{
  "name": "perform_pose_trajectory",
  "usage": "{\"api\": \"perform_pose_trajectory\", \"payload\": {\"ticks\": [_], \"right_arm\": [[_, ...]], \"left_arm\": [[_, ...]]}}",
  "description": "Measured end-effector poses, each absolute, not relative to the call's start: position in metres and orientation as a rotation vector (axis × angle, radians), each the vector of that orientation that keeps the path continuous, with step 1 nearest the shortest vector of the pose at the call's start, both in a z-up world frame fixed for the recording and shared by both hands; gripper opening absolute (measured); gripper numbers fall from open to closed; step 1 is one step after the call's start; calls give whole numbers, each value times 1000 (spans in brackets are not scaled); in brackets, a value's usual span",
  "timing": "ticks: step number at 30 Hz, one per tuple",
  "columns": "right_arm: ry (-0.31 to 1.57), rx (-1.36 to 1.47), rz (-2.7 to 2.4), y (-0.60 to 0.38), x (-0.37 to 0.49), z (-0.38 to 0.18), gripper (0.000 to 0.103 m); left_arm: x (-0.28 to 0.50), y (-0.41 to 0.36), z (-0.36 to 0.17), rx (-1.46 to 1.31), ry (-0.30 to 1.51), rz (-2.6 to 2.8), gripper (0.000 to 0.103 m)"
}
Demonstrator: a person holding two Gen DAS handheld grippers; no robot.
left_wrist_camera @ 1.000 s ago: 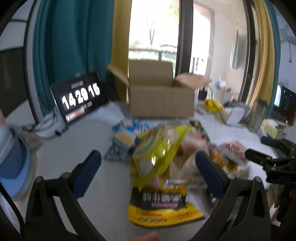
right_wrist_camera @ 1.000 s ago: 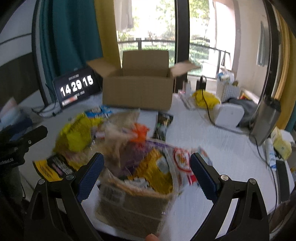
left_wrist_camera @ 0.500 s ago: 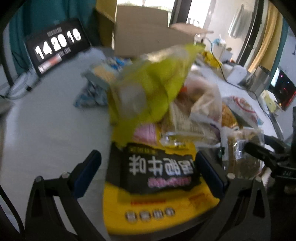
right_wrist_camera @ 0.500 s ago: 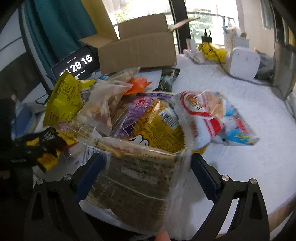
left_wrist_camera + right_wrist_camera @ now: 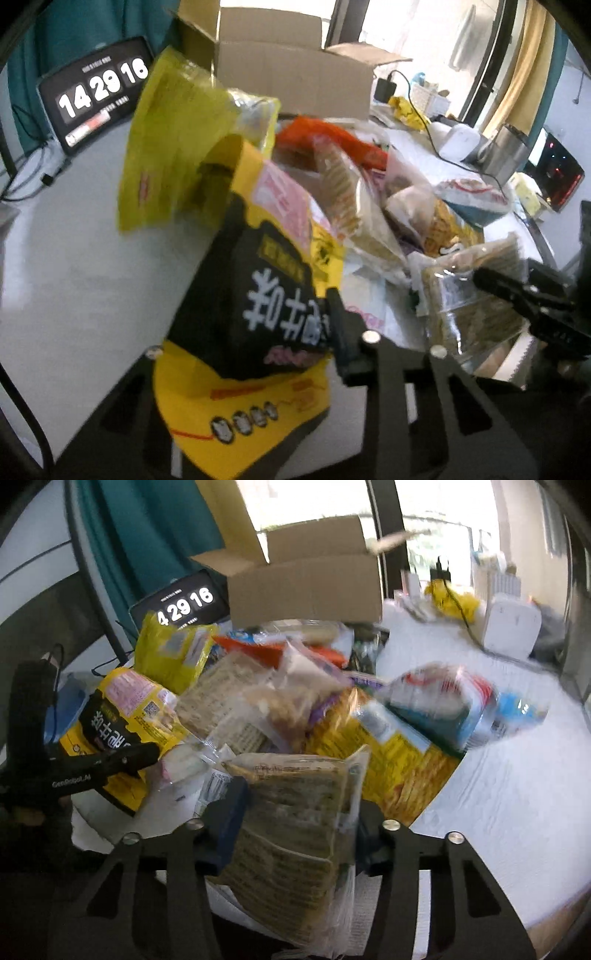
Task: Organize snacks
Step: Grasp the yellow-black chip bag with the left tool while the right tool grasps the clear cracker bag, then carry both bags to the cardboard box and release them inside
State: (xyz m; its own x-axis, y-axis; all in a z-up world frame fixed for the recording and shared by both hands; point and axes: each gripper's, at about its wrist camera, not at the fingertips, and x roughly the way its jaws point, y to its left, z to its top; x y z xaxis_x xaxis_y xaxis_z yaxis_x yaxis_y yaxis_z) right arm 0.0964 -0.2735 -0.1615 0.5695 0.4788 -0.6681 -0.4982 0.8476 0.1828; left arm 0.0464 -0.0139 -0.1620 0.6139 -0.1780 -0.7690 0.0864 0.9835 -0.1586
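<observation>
Left tool (image 5: 255, 332): jaws closing, black-and-yellow snack bag (image 5: 258, 302) between them. The right finger presses the bag's edge; the left finger is hidden behind the bag. The bag stands tilted, its lower yellow end toward the camera, at the left edge of the snack pile. In the right wrist view the same tool comes in from the left with one finger lying across this bag.

Right tool (image 5: 295, 812): jaws closing, clear packet of brown-green snack (image 5: 291, 830) between them. Both blue pads (image 5: 231, 812) touch the packet's sides. The packet sits at the near edge of the pile, partly over the tabletop edge.

Pile on the white tabletop (image 5: 498, 794): a bright yellow bag (image 5: 170, 653) at the back left, an orange wrapper (image 5: 325, 140) behind the middle, a yellow crinkle-print bag (image 5: 399, 757) just right of the clear packet, a red-white-blue packet (image 5: 443, 701) to the far right. Heavy blur on the right side; labels unreadable.

Open cardboard box (image 5: 306, 587) stands behind the pile, flaps up. Digital clock (image 5: 96, 92) left of the box, reading 14 29 16. White device (image 5: 513, 627) and cables at the far right.
</observation>
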Motion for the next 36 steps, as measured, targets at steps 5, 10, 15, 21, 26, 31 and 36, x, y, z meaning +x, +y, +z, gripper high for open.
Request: {"api": "perform_pose_trajectory", "payload": {"ticks": [5,10,15,21,26,31,36], "right_arm": [[687,-74,557,-281,91,-135,41],[580,-83,535,-287,100,-104,37],[486,-88,539,-282,124,-79,34],[396,-94,543,-270,162,-51,34],[339,-107,552,-259,200,-25,34],[308,-108,555,-251,239,-9,34],[281,-111,561,-241,277,7,34]], "left_arm": [[43,-5,-138,-73,820,-114,25],[51,4,-117,-65,755,-102,24],[64,11,-98,-56,698,-95,24],[93,15,-67,-50,591,-82,24],[125,19,-41,-31,505,-67,24],[163,30,-23,-18,468,-52,24],[201,34,-8,7,439,-56,24]]}}
